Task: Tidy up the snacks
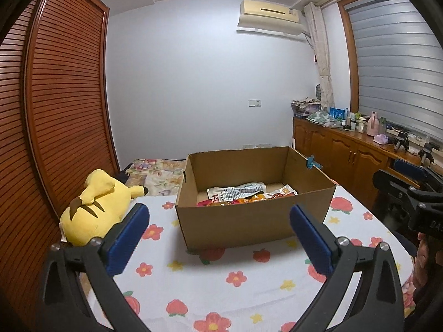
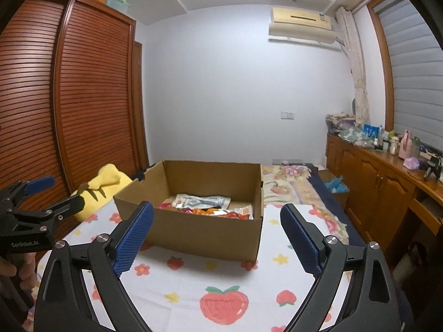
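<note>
A bed covered by a white sheet printed with red flowers, strawberries and yellow stars [image 1: 235, 290] is filling the lower half of both views; a tall reddish-brown louvered wooden wardrobe [image 1: 63, 105] is standing along the left edge of the frame, and a low brown wooden cabinet with a cluttered top [image 1: 346, 149] is running along the right edge under a grey blind.

An open brown cardboard box [image 1: 249, 221] is sitting on the sheet at the centre of the frame; colourful snack packets in white, red and orange [image 1: 243, 192] are lying on its floor, toward the far wall, some overlapping.

A yellow plush toy with brown stripes [image 1: 91, 210] is lying at the left of the box, apart from it, near the wardrobe.

The left gripper [image 1: 218, 229] is hovering in front of the box with its blue-padded jaws spread wide and nothing between them; the right gripper [image 2: 216, 231] is likewise gaping wide and empty before the box's near wall; neither is touching the cardboard.
</note>
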A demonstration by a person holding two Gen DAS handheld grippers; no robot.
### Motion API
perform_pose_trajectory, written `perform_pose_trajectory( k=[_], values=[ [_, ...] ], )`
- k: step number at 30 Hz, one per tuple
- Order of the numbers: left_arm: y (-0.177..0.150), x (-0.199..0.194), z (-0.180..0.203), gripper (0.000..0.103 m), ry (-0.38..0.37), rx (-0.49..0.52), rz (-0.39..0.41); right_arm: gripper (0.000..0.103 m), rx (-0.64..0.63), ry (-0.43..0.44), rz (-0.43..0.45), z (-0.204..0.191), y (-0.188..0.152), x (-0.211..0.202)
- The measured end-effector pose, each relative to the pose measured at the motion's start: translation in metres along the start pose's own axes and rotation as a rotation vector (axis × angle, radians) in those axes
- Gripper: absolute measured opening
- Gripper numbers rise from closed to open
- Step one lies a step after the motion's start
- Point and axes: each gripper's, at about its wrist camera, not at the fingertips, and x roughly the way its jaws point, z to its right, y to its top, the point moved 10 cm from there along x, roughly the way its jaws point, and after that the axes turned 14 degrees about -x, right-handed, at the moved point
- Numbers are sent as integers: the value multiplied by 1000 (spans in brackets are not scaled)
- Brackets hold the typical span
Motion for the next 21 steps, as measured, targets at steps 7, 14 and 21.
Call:
perform_pose_trajectory(
  k=[7,14,21],
  values=[
    [-12,-1,-2,102,10,15,-13,94,2,-15,-13,-1,-11,1],
    [-14,-1,-2,102,10,10,-17,94,3,-13,-23,-1,-16,2],
    [-15,-2,-4,102,15,11,-13,95,12,-14,-24,0,-18,1]
  ],
)
